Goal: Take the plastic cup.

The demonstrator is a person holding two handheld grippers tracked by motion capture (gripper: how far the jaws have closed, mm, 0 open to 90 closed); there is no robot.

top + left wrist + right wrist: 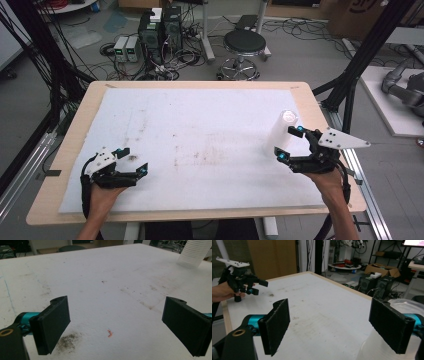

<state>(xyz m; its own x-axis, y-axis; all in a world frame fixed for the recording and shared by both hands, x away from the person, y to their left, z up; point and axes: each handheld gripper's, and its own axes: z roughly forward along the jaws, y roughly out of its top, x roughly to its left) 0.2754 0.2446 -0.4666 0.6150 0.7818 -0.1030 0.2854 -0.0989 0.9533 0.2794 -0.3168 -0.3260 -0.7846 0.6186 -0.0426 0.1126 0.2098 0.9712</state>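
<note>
Cup stack (284, 129) near table's right edge (320, 107)

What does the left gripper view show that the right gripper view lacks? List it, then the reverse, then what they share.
Left gripper view alone: a small red scrap and a dark smudge on the white mat between the open jaws.
Right gripper view alone: the left gripper in a hand, and power supplies on the floor.
Both: the stained white mat and a white cup stack.

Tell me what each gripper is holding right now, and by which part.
Nothing is held. The left gripper is open over the bare white mat. The right gripper is open too, beside the stack of white cups, its jaws not closed on it.
</note>
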